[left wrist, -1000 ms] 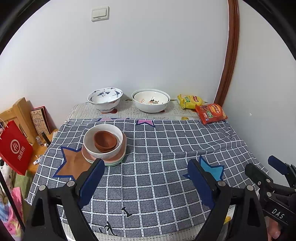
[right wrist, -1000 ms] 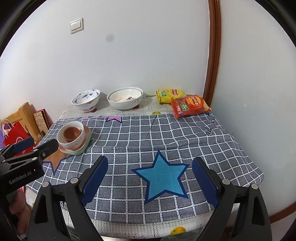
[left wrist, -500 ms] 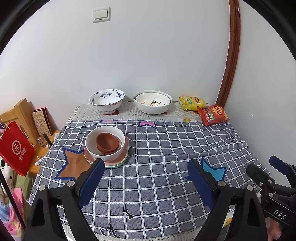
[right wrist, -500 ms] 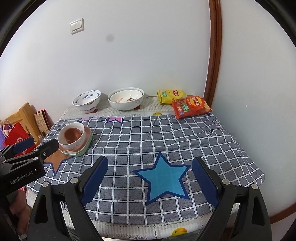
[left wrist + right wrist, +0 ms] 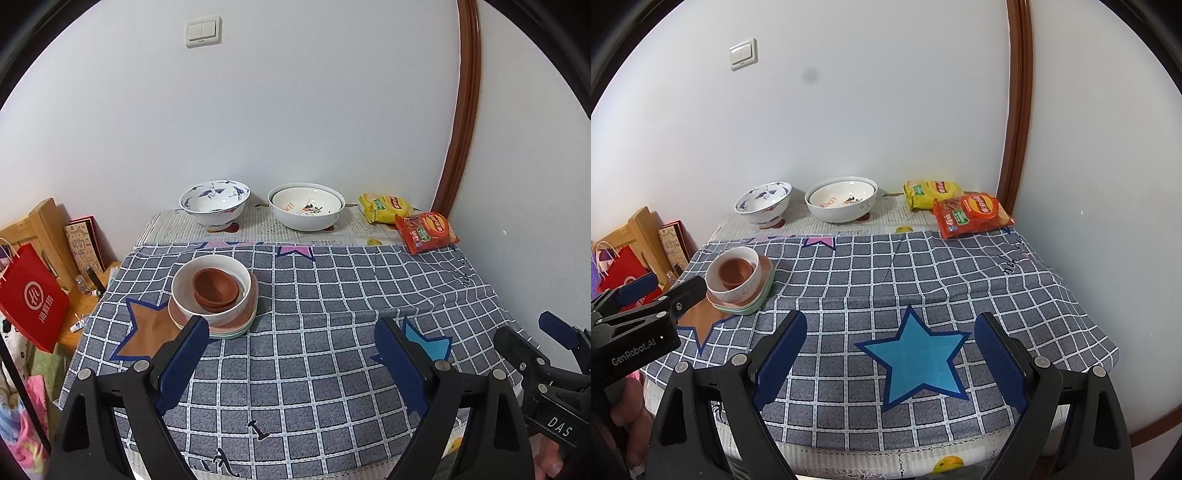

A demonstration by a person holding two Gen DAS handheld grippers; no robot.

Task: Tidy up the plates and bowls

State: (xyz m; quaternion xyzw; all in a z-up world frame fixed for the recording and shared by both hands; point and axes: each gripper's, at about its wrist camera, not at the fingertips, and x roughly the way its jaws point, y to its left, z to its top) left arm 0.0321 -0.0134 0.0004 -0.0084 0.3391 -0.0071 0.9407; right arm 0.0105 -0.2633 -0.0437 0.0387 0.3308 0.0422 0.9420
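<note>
Both my tools are empty with jaws spread wide: the left tool [image 5: 288, 350] hangs over the desk's front edge, the right tool [image 5: 890, 350] over the blue star [image 5: 916, 360]. The stack [image 5: 214, 295], brown bowl in white bowl on plates, sits toward the desk's left edge. The blue-patterned bowl [image 5: 214, 201] and white bowl [image 5: 306, 206] wait along the back edge. I judge one of these goes next: approach level, pinch the rim squarely.

A corner of a home, plainly lived in: a small surface [image 5: 480, 291] pushed against white walls and draped with a checked star-patterned cloth [image 5: 332, 314] over fruit-printed oilcloth. Stacked bowls [image 5: 212, 291] and snack bags [image 5: 426, 232] on top, a light switch [image 5: 203, 31] above, a red shopping bag [image 5: 31, 297] and wooden chair [image 5: 44, 229] alongside.
</note>
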